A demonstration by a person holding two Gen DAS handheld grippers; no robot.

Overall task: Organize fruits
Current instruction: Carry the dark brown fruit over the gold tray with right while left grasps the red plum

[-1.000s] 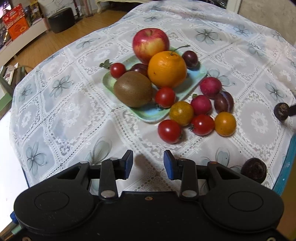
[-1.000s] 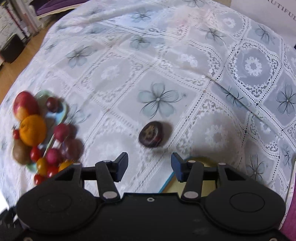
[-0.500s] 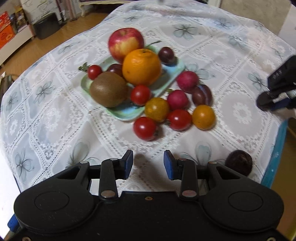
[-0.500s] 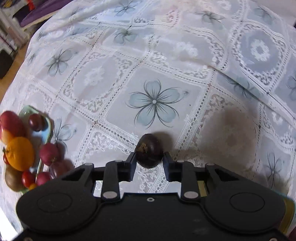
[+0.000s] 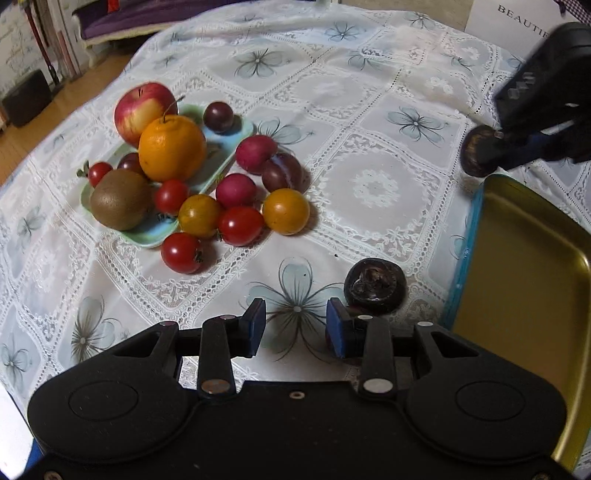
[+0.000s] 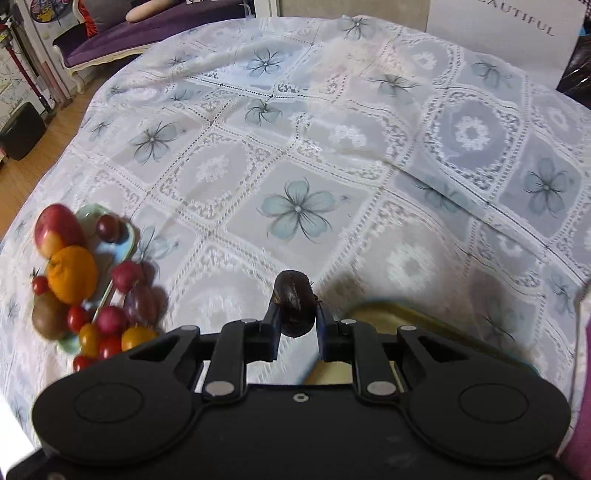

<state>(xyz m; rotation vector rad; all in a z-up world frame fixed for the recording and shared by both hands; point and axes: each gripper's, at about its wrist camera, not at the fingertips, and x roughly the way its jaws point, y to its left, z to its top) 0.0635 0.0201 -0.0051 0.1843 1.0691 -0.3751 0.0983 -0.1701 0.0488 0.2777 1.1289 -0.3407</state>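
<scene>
My right gripper (image 6: 295,328) is shut on a dark brown round fruit (image 6: 294,306) and holds it above the cloth, by the far corner of a gold tray (image 5: 517,266). The same fruit (image 5: 478,155) and gripper show in the left wrist view. My left gripper (image 5: 295,328) is open and empty, low over the cloth. A second dark brown fruit (image 5: 375,286) lies just ahead of its right finger. A green plate (image 5: 225,162) holds an apple (image 5: 142,109), an orange (image 5: 171,147) and a kiwi (image 5: 120,199). Tomatoes and plums lie around it.
A white lace tablecloth (image 6: 295,166) with blue flowers covers the table. The gold tray with a blue rim (image 6: 424,317) lies at the right front edge. A white box with lettering (image 6: 498,33) stands at the far right. The floor and furniture lie beyond the left edge.
My right gripper closed on the dark fruit and lifted it off the cloth. My left gripper swung right, bringing the gold tray and the second dark fruit closer.
</scene>
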